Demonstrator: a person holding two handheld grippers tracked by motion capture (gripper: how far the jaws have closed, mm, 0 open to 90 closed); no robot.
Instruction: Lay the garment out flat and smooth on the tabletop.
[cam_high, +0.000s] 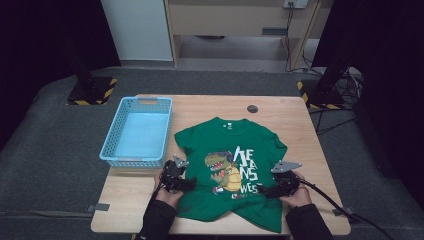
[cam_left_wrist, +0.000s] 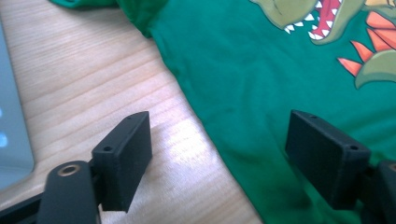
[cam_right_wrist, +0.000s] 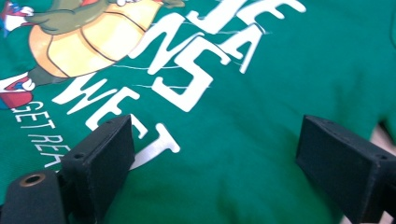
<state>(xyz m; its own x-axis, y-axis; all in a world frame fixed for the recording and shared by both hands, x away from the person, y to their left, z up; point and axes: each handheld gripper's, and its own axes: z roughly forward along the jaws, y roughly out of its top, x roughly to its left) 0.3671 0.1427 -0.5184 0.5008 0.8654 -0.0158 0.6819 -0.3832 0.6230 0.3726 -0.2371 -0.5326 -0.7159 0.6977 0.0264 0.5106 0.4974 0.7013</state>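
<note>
A green T-shirt (cam_high: 235, 150) with a dinosaur print and white lettering lies spread face up on the wooden table (cam_high: 295, 117). My left gripper (cam_high: 186, 184) is open at the shirt's left side edge: in the left gripper view (cam_left_wrist: 219, 154) one jaw is over bare wood and the other over green cloth (cam_left_wrist: 261, 88). My right gripper (cam_high: 267, 191) is open low over the shirt's lower right part, its jaws (cam_right_wrist: 215, 168) straddling green cloth (cam_right_wrist: 261, 140) near the white letters. Nothing is held.
An empty light-blue plastic basket (cam_high: 137, 131) stands at the table's left back. A small dark round disc (cam_high: 252, 108) lies near the far edge. Bare wood runs along the right side and the front left corner.
</note>
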